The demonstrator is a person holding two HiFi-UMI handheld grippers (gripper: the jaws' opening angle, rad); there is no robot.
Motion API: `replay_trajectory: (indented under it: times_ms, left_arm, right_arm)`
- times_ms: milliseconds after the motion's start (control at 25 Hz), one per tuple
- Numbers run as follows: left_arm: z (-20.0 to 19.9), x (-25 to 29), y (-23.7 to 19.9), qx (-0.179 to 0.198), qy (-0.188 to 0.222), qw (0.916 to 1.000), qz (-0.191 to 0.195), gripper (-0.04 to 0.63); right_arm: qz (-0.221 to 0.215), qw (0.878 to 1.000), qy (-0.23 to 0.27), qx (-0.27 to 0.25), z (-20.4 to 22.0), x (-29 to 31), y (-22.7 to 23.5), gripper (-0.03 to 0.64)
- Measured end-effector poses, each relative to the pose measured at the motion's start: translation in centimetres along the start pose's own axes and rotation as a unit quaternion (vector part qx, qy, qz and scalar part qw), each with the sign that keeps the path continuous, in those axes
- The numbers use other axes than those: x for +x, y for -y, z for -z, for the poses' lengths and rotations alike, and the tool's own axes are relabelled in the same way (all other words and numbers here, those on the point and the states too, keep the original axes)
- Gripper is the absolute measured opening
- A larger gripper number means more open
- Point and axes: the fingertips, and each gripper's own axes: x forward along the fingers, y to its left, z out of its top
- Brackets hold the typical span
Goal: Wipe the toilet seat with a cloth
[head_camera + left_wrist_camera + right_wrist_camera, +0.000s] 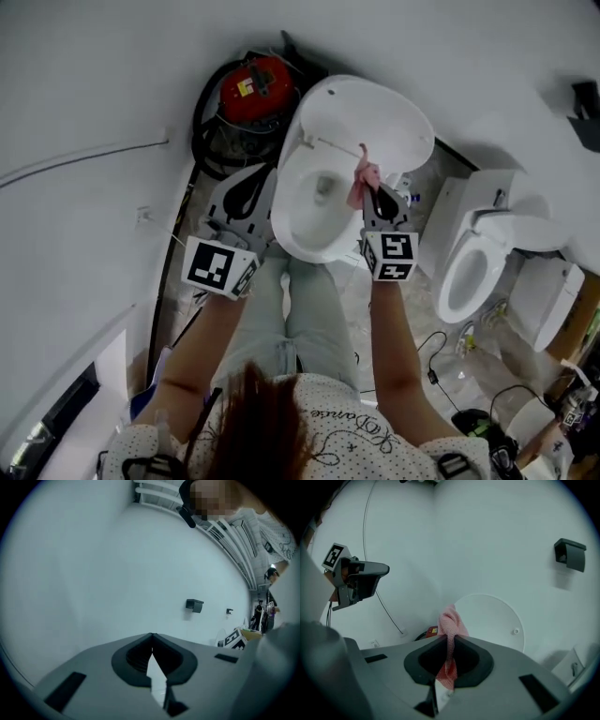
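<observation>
here, right gripper (449,639) fingers clamped on pink cloth (451,620), left gripper (151,637) fingers closed, empty

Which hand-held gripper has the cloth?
The right hand-held gripper: its jaws pinch the pink cloth, which pokes out above them. The left hand-held gripper is shut on nothing.

The person wears a white short-sleeved top (356,431) speckled with small dark dots, with black script and curling lines printed across it, and pale denim trousers (286,314). Dark straps (455,464) with buckles show at both shoulders. The left tongs (255,183) and right tongs (377,194) have light grey shells, black ribbed inner pads and black slots. Each carries a cube (217,266) with black-and-white square markers.
</observation>
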Motion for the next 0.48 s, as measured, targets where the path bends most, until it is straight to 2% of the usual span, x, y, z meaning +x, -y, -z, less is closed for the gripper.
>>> replay_trajectory:
  times_ms: [280, 480]
  left_arm:
    - [-4.0, -0.8, 2.7, 0.019, 0.020, 0.9995, 0.016, 0.005]
    - [-5.6, -1.7, 3.7, 0.055, 0.019, 0.9982, 0.010, 0.005]
  right_arm:
    - [-0.005, 1.000, 0.015, -0.016, -4.4, -4.5, -0.9, 0.035]
    - [-0.015, 0.999, 0.044, -0.029, -8.0, -7.2, -2.0, 0.035]
